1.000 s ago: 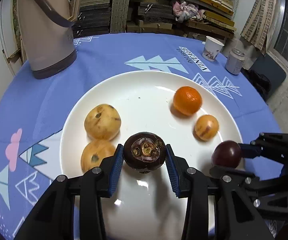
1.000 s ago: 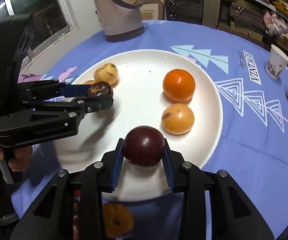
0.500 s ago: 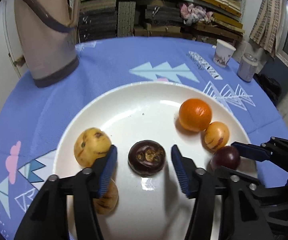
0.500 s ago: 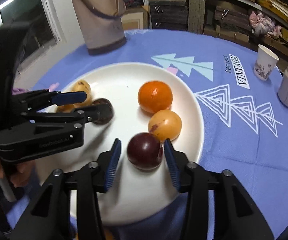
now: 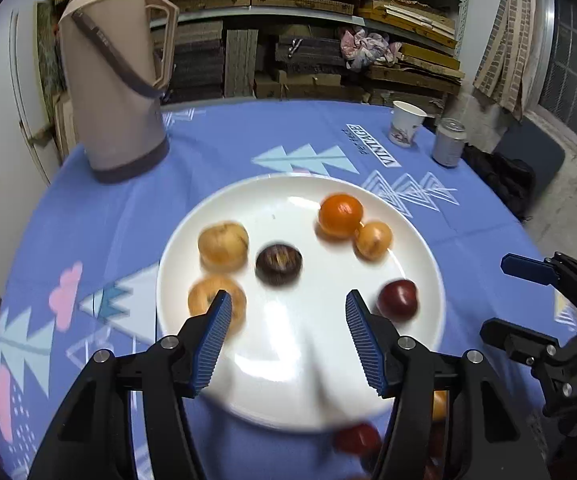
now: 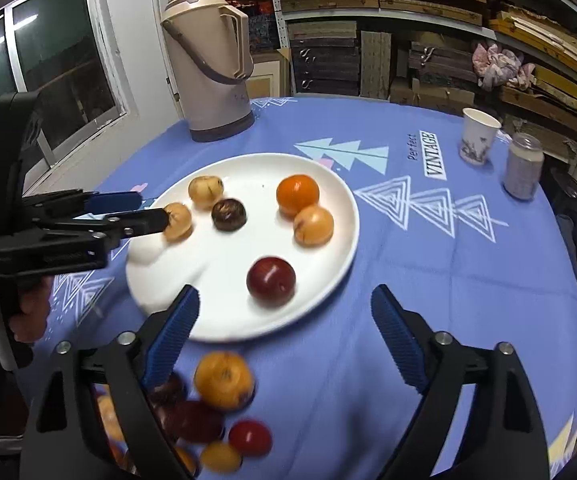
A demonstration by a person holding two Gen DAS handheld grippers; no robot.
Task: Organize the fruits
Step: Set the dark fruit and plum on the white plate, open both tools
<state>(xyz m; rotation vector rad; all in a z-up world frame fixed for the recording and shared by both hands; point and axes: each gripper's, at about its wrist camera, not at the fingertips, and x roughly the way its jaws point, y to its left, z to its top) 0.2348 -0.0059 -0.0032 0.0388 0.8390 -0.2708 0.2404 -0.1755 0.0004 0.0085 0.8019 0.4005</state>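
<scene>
Left hand-held gripper (image 5: 288, 312), jaws opening empty, hides part of a blurred yellow fruit (image 5: 208, 300).

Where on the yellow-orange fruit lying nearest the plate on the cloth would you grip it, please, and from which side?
Grip the yellow-orange fruit across its round middle, coming from above: dark fruits crowd its near-left side, while its top and right flank are free. The right gripper, jaws opening and empty, hangs nearest it.

tablecloth (image 6: 428, 264) print: we can read "perfect" in small script and "vintage" in white caps on a dark box, right next to each other
paper cup (image 6: 478, 136): some dark pattern, we can't read it
can (image 6: 523, 172): too blurry for us
</scene>
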